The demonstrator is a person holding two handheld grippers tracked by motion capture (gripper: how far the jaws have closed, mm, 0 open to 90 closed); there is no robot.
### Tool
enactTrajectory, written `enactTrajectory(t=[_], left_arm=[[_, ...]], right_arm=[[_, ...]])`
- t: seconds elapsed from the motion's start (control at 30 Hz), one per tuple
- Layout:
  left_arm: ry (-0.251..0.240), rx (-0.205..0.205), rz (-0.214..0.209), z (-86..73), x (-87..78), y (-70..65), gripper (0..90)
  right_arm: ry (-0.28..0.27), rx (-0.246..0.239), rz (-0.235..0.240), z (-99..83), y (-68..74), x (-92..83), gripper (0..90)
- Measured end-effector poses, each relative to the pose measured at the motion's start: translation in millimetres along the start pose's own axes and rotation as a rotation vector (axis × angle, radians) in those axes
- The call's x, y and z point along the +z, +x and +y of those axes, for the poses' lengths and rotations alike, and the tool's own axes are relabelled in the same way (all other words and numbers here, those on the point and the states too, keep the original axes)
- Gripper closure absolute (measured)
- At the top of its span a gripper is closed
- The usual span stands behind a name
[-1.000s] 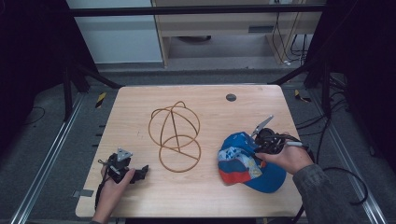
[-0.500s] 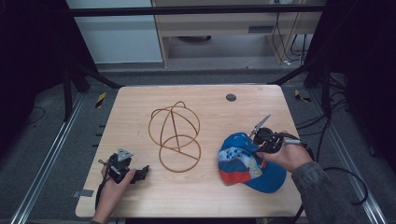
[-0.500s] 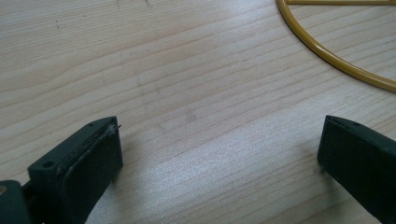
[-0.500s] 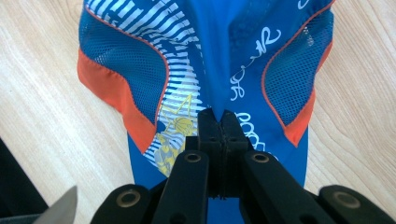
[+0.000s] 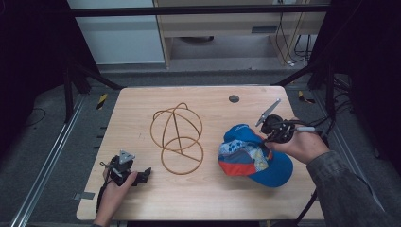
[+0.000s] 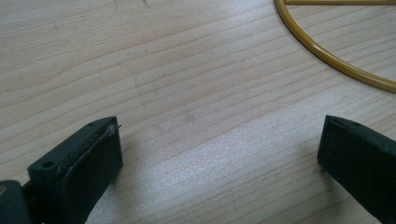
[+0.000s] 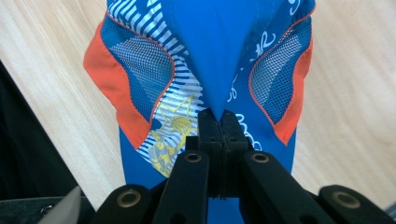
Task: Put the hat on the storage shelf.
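Note:
A blue cap point(image 5: 250, 156) with orange, white-striped and mesh panels lies at the right of the wooden table point(image 5: 142, 113), its crown pulled up. My right gripper point(image 5: 267, 140) is shut on a fold of the cap's blue fabric. In the right gripper view the jaws point(image 7: 218, 117) meet on that fold, and the cap point(image 7: 219, 56) hangs away from them. My left gripper point(image 5: 143, 175) rests at the table's front left. It stands open over bare wood point(image 6: 219, 149), with nothing between its jaws.
A golden wire frame point(image 5: 177, 137) of crossed hoops on a ring stands at the table's middle; its ring point(image 6: 327, 56) curves past the left gripper. A small dark disc point(image 5: 233, 99) sits near the far edge. Dark floor and rails surround the table.
My right hand has risen and drawn the cap's crown up with it. The left hand has stayed put.

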State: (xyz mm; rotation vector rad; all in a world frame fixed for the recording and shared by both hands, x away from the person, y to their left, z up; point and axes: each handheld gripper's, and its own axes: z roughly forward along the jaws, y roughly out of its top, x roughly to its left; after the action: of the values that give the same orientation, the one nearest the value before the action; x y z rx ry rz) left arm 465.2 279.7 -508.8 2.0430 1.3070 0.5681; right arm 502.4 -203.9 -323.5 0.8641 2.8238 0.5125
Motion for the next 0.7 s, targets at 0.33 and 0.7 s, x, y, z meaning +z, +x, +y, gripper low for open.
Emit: enactTrajectory(t=[0.33, 0.7], left_arm=[[0.0, 0.004, 0.001, 0.1, 0.0, 0.1, 0.0], [0.003, 0.005, 0.0, 0.2, -0.3, 0.0, 0.0]], right_arm=[[-0.04, -0.04, -0.021, 24.6, -1.1, -45.4, 90.0], [-0.104, -0.089, -0.054, 46.9, 4.7, -90.7, 90.0]])
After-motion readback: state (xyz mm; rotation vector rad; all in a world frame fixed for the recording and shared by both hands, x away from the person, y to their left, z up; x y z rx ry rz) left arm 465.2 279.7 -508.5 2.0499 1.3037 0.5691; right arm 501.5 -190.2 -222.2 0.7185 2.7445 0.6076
